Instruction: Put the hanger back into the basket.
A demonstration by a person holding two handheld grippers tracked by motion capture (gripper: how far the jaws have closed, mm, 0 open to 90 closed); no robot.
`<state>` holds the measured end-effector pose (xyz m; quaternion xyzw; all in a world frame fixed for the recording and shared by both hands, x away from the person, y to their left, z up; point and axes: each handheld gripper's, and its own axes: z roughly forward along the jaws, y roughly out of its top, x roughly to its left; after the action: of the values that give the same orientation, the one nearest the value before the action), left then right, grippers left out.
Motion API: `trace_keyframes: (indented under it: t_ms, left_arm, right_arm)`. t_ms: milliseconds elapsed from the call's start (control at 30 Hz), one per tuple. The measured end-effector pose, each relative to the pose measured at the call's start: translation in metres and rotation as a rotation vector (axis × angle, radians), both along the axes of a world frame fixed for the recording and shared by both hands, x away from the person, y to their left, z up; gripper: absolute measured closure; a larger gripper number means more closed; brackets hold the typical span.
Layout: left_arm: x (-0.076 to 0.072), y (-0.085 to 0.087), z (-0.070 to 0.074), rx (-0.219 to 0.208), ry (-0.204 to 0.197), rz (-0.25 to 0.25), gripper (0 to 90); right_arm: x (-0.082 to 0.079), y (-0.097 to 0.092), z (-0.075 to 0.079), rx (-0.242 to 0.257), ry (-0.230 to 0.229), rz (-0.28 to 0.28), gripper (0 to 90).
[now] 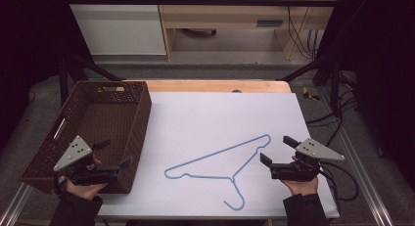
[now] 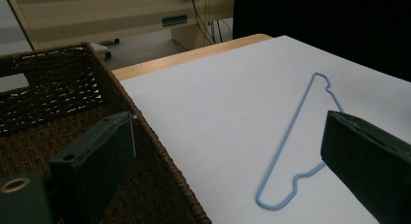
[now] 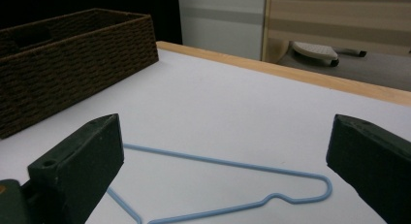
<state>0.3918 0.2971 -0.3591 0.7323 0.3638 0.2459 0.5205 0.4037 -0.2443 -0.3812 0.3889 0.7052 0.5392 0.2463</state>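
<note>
A light blue wire hanger point(image 1: 231, 178) lies flat on the white sheet point(image 1: 220, 108), its hook toward the near edge. My right gripper point(image 1: 276, 149) hovers open just right of the hanger, nothing between its jaws. In the right gripper view point(image 3: 228, 132) the hanger point(image 3: 223, 160) lies on the sheet ahead, between the jaws. My left gripper point(image 1: 116, 152) stands open over the near right corner of the brown wicker basket point(image 1: 142, 113). The left gripper view point(image 2: 228, 136) shows the basket's wall point(image 2: 145, 132) at the left and the hanger point(image 2: 283, 141) at the right.
The basket point(image 3: 72, 59) holds nothing that I can see. A wooden table edge point(image 1: 215, 85) runs along the far side. Beyond it stand pale cabinets point(image 1: 117, 25). Black cables point(image 1: 337, 123) hang off the table's right side.
</note>
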Motion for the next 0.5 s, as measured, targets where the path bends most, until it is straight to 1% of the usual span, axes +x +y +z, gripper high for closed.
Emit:
trace_keyframes:
  t_ms: [100,133,200,267,500]
  left_arm:
    - [0.000,-0.001,0.000,0.004,0.002,-0.002,4.7]
    - [0.000,-0.002,-0.001,0.004,0.002,-0.001,4.7]
    - [0.000,-0.002,-0.001,0.008,0.002,-0.001,4.7]
    - [0.000,-0.001,-0.001,0.004,0.003,-0.003,4.7]
    - [0.000,0.001,0.000,0.000,-0.004,-0.002,5.2]
  right_arm:
    - [0.001,0.002,-0.001,-0.009,0.006,0.005,0.5]
    - [0.001,0.004,-0.002,-0.014,0.019,0.011,0.6]
    - [0.002,0.004,-0.003,-0.018,0.019,0.014,0.7]
    - [0.003,0.007,-0.004,-0.023,0.031,0.020,0.8]
    - [0.003,0.013,-0.003,-0.053,0.032,0.040,1.9]
